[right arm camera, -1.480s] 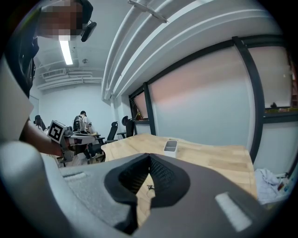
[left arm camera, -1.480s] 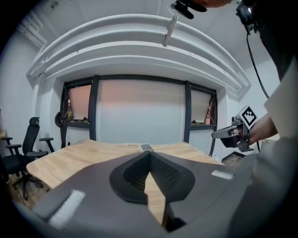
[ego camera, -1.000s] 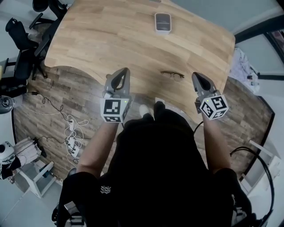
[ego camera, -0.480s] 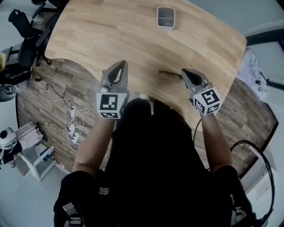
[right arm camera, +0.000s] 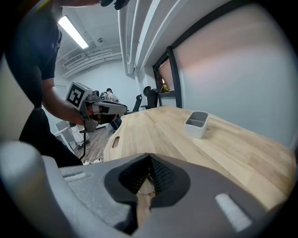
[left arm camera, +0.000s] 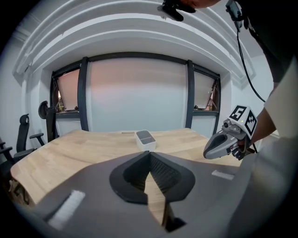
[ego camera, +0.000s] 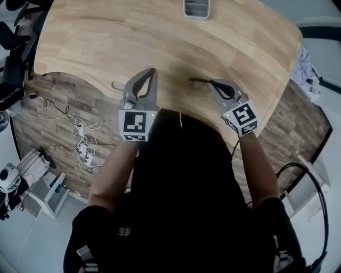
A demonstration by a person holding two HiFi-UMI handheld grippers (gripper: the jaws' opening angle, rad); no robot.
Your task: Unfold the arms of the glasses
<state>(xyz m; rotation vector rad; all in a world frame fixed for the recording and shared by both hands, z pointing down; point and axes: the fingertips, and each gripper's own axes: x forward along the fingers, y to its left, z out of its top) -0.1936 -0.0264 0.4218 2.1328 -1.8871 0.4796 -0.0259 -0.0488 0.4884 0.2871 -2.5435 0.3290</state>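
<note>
At the desk's [ego camera: 106,42] near edge, the glasses [ego camera: 198,80] lie just beside the right gripper [ego camera: 212,83]. The left gripper [ego camera: 151,71] hovers apart, likely ready to brace. Both grippers' jaws are closed and empty.

I see a light brown wooden surface [ego camera: 133,37] with fine streaks. My left grey hand-held gripper [ego camera: 151,73] and right grey hand-held gripper [ego camera: 213,83] have black-and-white square marks. The thin-framed glasses [ego camera: 198,80] look dark. The small plastic tray [ego camera: 196,8] is pale grey. The plank floor [ego camera: 53,117] is darker brown.
</note>
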